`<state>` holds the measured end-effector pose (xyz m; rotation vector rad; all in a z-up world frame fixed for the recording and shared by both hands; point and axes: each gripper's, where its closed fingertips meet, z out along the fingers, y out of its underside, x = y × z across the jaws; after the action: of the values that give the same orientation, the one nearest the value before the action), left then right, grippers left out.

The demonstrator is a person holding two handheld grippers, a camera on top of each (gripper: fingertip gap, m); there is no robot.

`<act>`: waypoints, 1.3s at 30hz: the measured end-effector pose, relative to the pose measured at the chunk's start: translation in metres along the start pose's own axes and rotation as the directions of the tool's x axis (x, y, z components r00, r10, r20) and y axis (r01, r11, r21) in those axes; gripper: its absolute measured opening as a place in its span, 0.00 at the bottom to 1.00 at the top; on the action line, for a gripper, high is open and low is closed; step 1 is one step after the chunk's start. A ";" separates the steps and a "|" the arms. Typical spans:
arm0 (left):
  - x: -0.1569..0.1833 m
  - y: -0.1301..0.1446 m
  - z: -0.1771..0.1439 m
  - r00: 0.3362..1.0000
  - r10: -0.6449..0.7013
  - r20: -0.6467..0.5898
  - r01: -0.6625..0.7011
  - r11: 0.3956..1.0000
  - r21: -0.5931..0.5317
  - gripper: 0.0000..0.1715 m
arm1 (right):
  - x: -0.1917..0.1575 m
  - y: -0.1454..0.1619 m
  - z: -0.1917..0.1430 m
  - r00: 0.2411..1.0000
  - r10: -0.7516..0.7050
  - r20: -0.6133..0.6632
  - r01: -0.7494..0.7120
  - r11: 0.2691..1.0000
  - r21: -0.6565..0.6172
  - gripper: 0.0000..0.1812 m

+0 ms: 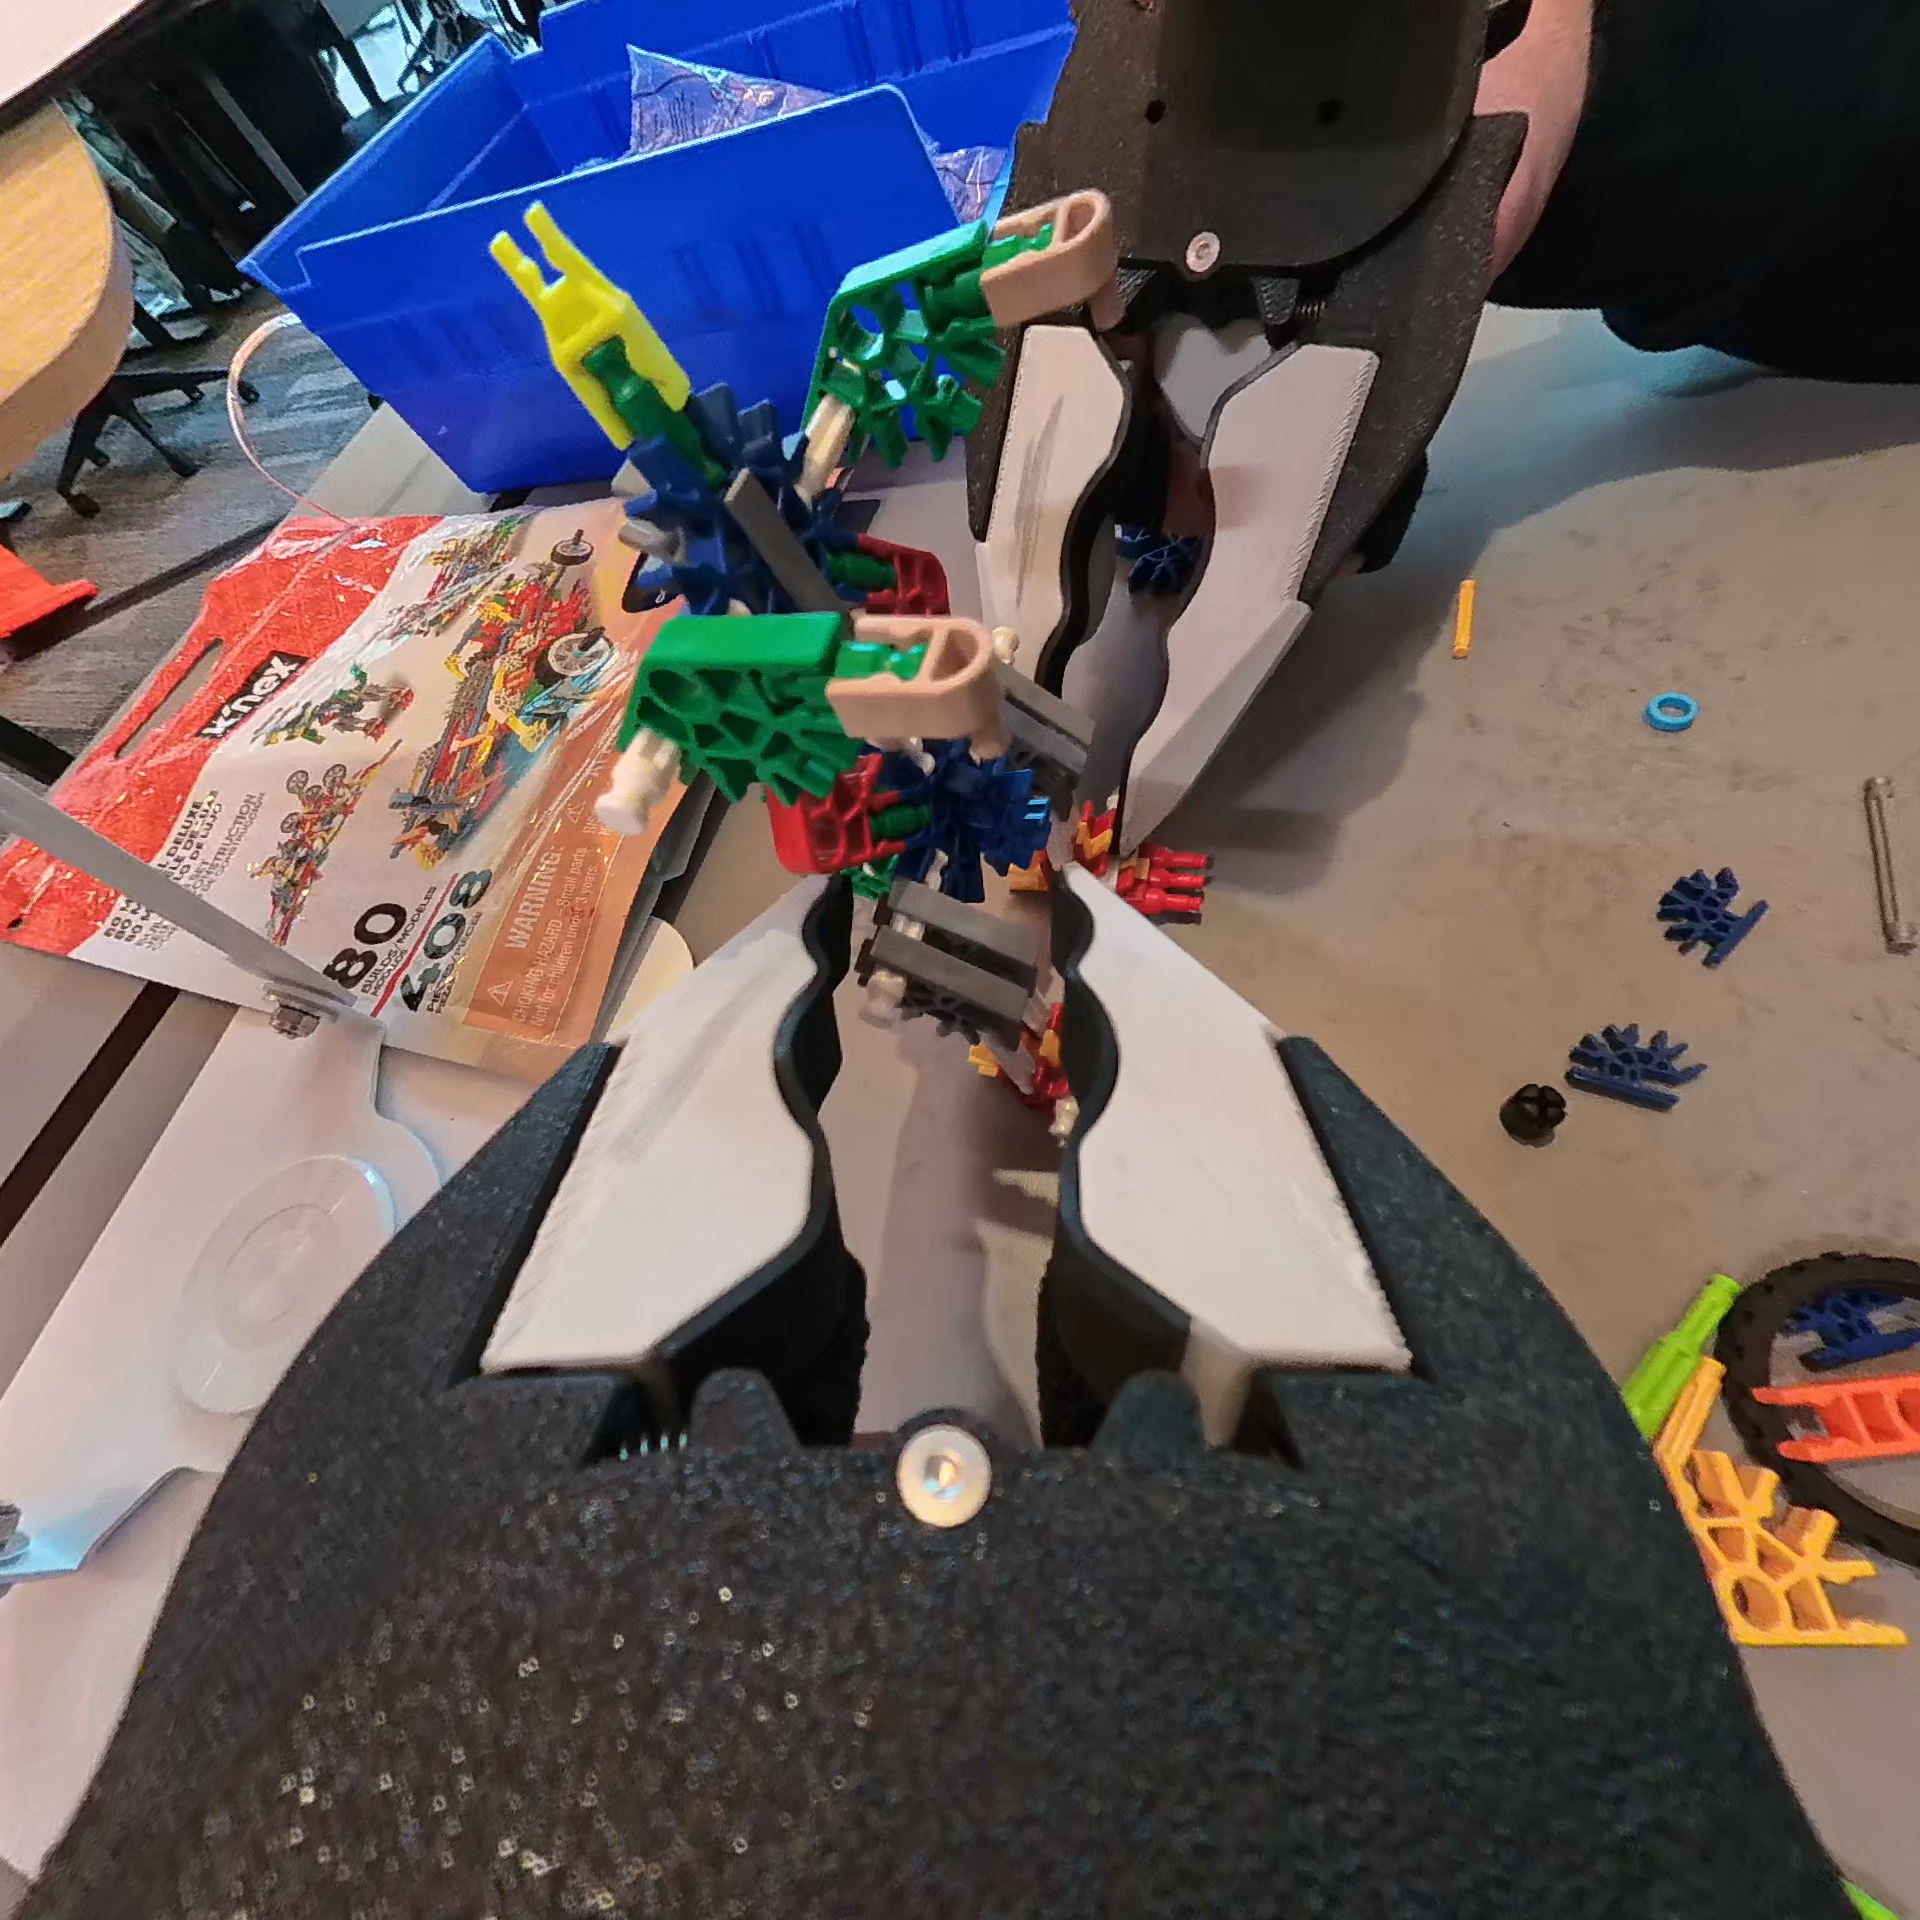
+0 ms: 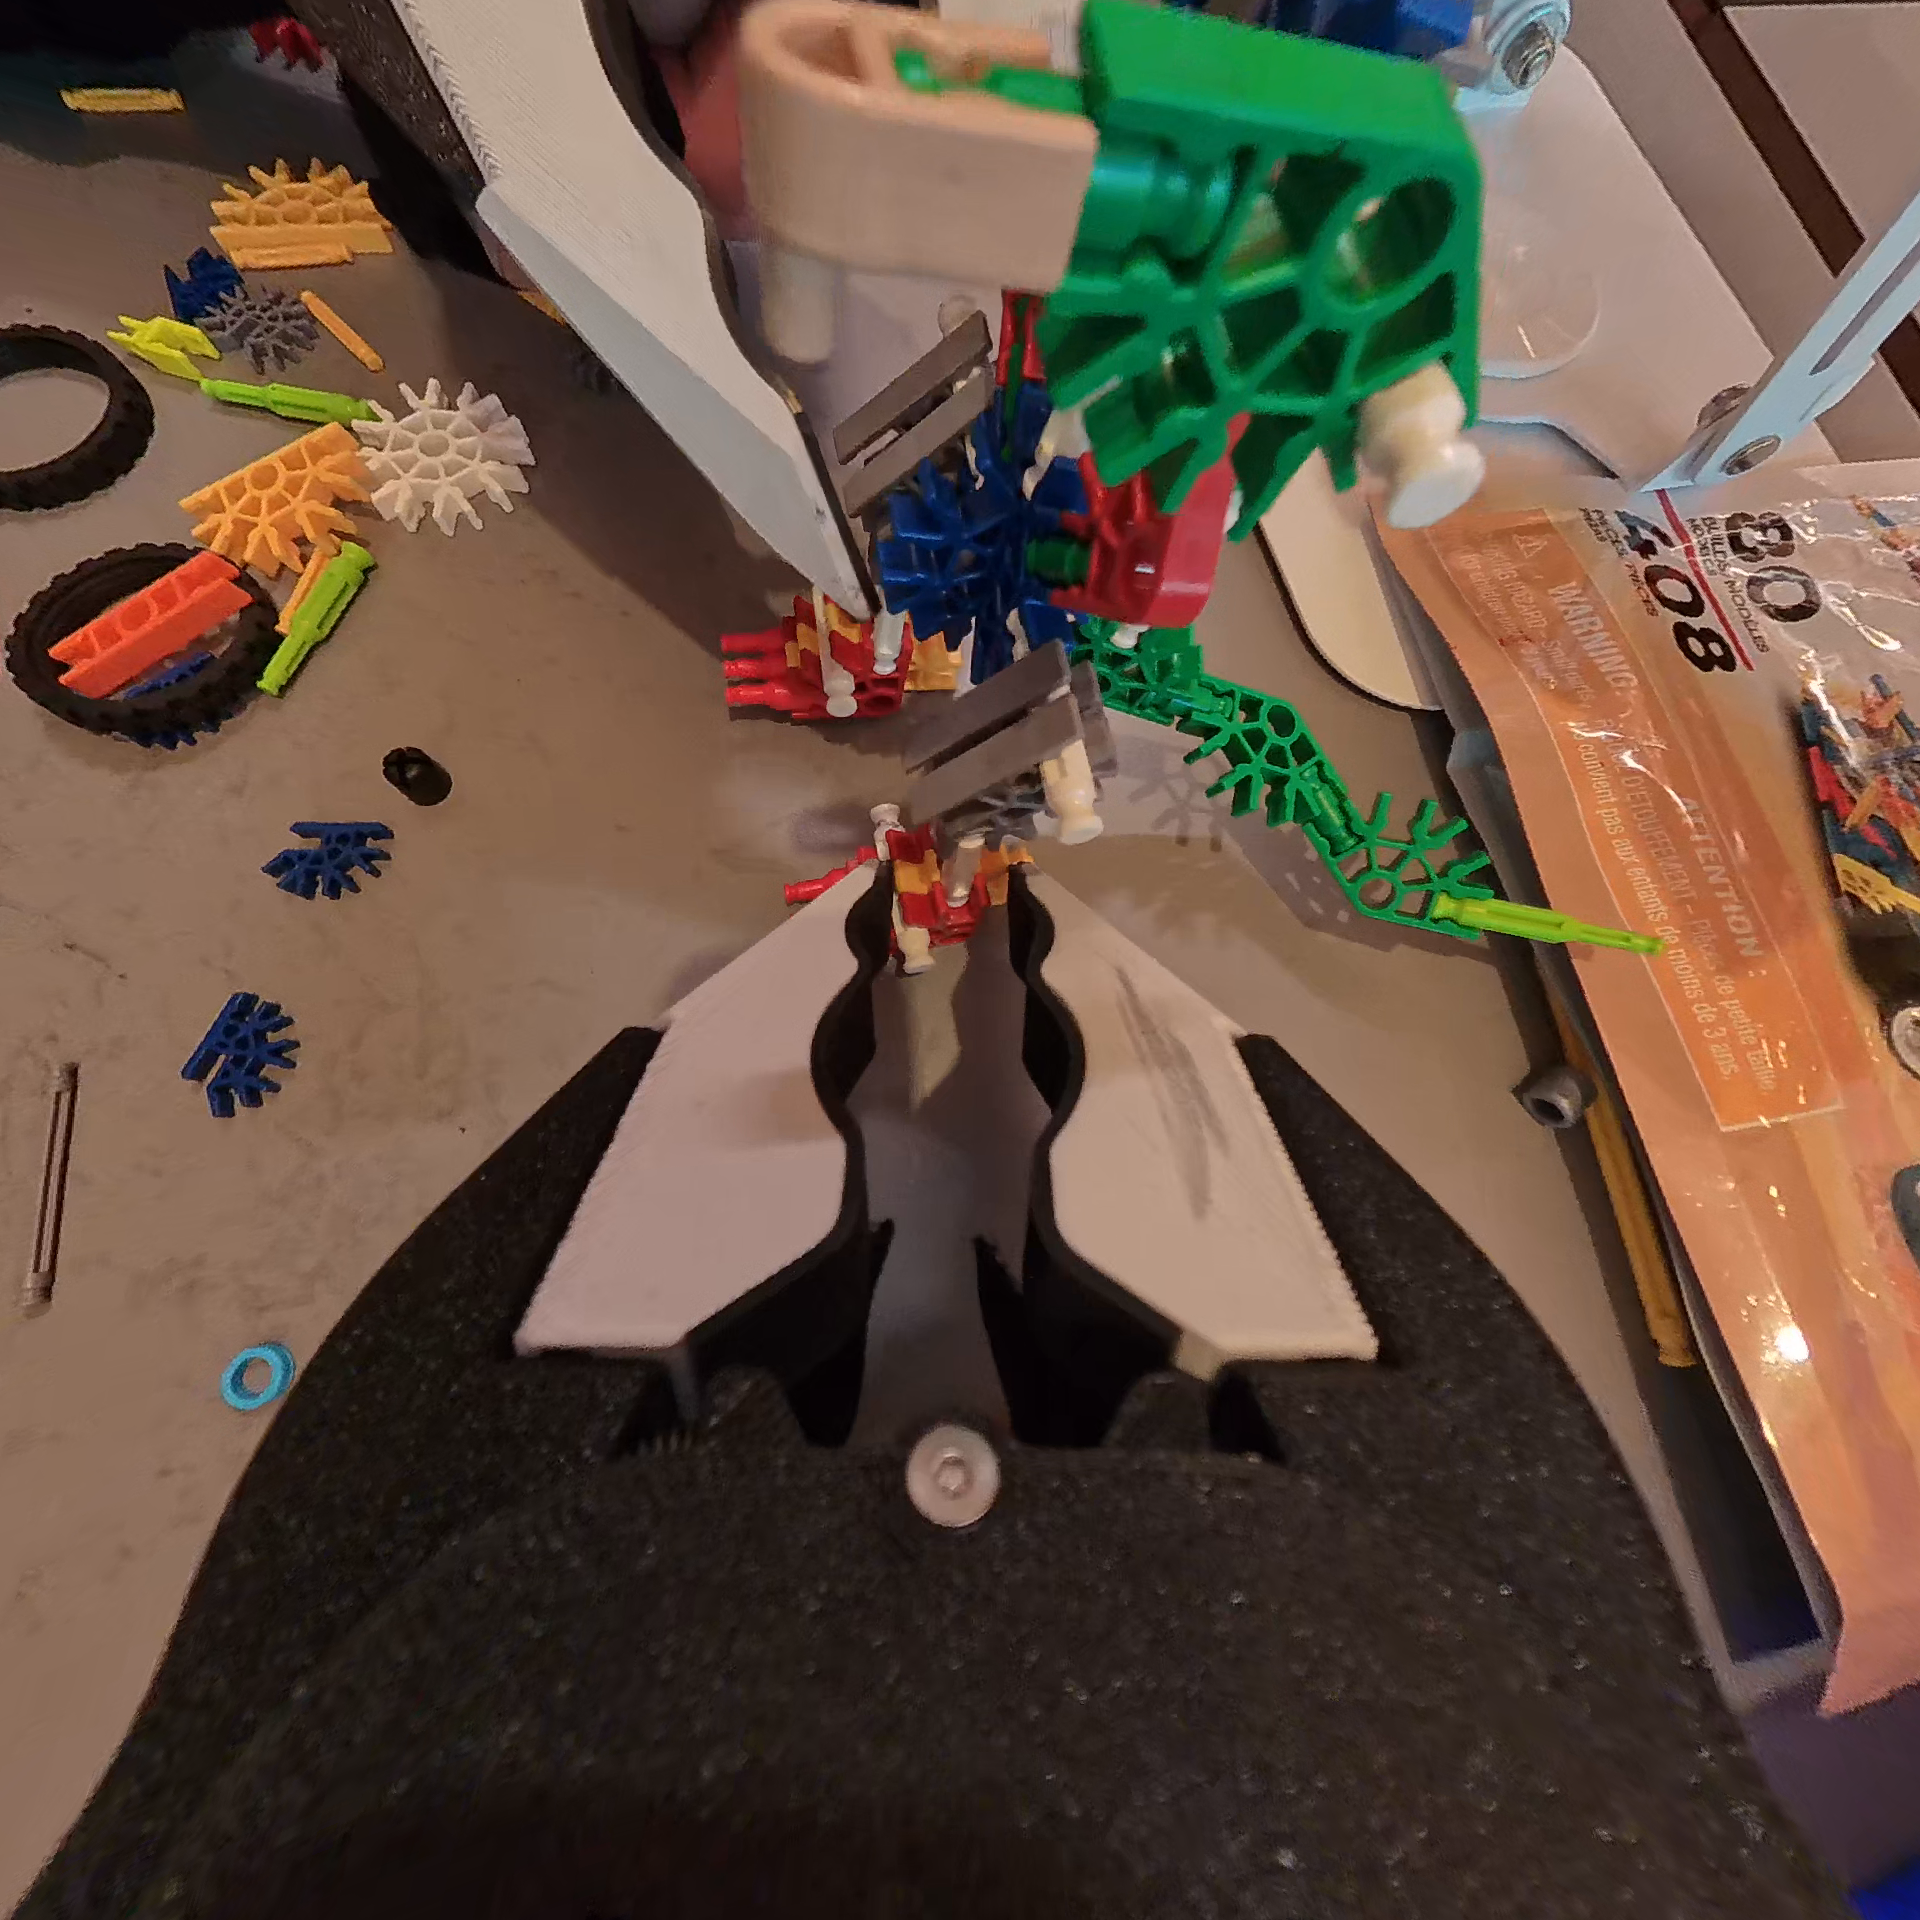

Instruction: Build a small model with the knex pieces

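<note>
A construction-toy model (image 1: 769, 707) of green, blue, red, tan and grey pieces stands between both grippers above the grey table (image 1: 1558, 582). My left gripper (image 1: 951, 894) is shut on its lower grey bars and a red-yellow cluster (image 1: 1029, 1060). My right gripper (image 2: 935, 894) is shut on another red-yellow cluster (image 2: 940, 904) at the model's (image 2: 977, 561) base. The right gripper's fingers (image 1: 1278, 468) come in from the top right in the left wrist view. The left gripper's finger (image 2: 644, 312) comes down from the top left in the right wrist view.
Blue bins (image 1: 623, 312) stand behind the model. A printed parts bag (image 1: 364, 727) lies beside it (image 2: 1662, 831). Loose pieces lie on the table: blue connectors (image 1: 1631, 1070), black tyres (image 2: 135, 634), a white connector (image 2: 442, 457), a metal rod (image 1: 1886, 862). A white bracket plate (image 1: 260, 1195) lies nearby. Tip to tip, the grippers are about 5 cm apart.
</note>
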<state>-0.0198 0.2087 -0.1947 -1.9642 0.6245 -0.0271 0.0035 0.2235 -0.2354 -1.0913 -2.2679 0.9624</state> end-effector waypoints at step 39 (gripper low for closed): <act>0.001 -0.011 0.000 0.998 -0.055 -0.018 0.056 0.996 0.072 0.18 | 0.007 -0.019 -0.017 0.999 0.029 -0.037 -0.026 0.996 0.082 0.12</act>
<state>-0.0146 0.2121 -0.1856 -1.9127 0.5719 -0.0987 0.0007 0.2275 -0.2093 -1.0998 -2.1688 1.0266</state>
